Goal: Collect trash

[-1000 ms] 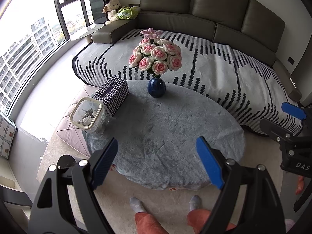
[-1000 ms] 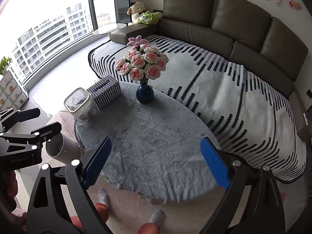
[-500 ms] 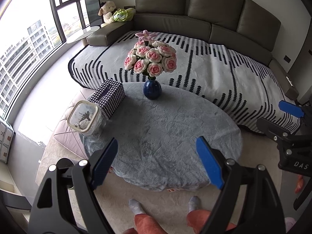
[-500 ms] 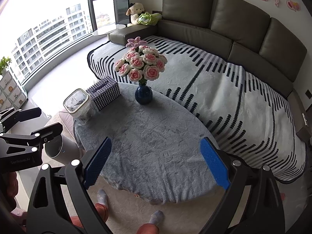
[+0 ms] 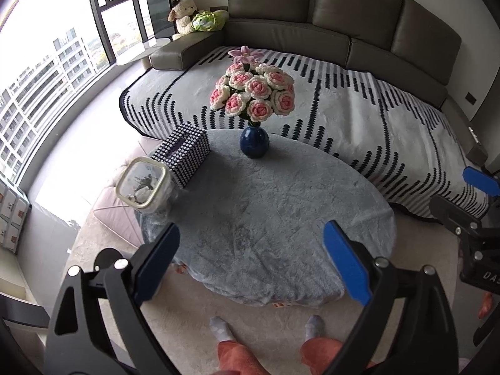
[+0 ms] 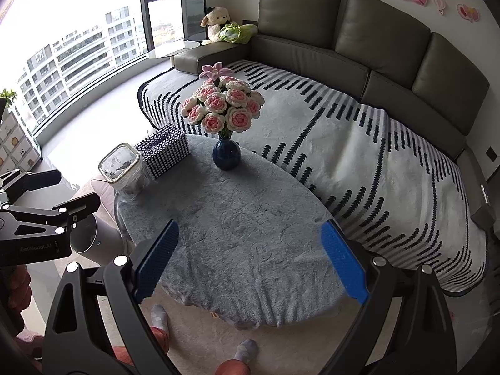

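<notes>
Compared with the frames a second back, the view from the left wrist is slightly reframed, and the left gripper [image 5: 250, 261] is seen wider; its jaws are opening, with nothing between them; the fingers [image 5: 156, 264] are released. The right gripper [image 6: 250, 262] is unchanged across the frames; its fingers [image 6: 343, 261] stand spread and released, nothing grasped. Nothing on the bench [image 5: 281, 218] has been displaced.

Judgement: the widening reads as readiness for a pick, not a release, since no item was held; the task is taken to be at its very start or between items.

Task's thing: no loose trash can be made out on the grey cloth ahead of either pair of fingers; the patch between and just beyond the pads is bare. The nearest candidate for a collection vessel is the clear tub [image 5: 144, 184], seen beyond and to the left of the left gripper's left finger, at the bench's edge; pale crumpled scraps and something dark are seen through its top; whether it is lidded cannot be told. A white bin [image 6: 93, 234] is seen on the floor, left of the right gripper's left finger, partly behind the left gripper's frame.

Other items: patterned tissue box [image 5: 184, 153] just beside the tub; blue vase [image 5: 254, 142] of knitted roses, straight ahead of the fingers, well apart.
</notes>
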Motion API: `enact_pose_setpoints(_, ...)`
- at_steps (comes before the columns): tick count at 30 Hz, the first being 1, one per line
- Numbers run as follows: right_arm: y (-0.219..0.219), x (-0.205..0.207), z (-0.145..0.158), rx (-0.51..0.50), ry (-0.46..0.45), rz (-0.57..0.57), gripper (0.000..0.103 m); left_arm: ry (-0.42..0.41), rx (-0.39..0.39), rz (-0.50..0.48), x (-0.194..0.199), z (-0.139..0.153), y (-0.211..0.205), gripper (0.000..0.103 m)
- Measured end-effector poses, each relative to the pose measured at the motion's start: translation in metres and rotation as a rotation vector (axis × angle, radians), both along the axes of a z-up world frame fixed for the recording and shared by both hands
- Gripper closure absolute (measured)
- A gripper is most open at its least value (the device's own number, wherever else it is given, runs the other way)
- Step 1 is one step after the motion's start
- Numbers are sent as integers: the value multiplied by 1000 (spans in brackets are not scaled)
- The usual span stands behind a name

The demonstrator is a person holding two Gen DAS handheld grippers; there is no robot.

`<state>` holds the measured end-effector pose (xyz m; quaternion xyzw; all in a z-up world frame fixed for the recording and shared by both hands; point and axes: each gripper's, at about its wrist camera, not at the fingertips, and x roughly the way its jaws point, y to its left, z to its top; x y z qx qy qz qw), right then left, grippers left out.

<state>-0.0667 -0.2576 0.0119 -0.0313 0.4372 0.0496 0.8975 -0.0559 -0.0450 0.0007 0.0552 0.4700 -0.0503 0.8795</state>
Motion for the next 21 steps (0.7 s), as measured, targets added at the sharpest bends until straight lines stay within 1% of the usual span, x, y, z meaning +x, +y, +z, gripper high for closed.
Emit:
enact_pose_setpoints(1, -1, 0, 1, -1, -2, 0, 14, -13, 13, -1, -2, 2, -1, 9)
enact_pose_setpoints(5, 0, -1, 1, -5, -7, -2, 14, -11, -20, -20, -3, 5, -3, 9)
enact_pose_setpoints(11, 2, -4, 1, -11, -13, -3, 14, -33, 0, -49, -6, 8, -10, 9)
enact_pose_setpoints(15, 1, -6, 3, -14, -16, -6, 14, 7, -3, -48, -2, 3, -9, 9)
enact_pose_setpoints(18, -1, -6, 6, -16, -21, -10, 14, 46, -46, -47, -2, 0, -5, 9)
enact_pose_setpoints(21, 0, -10, 8, -19, -26, -14, 14, 51, -52, -41, -2, 0, -4, 9)
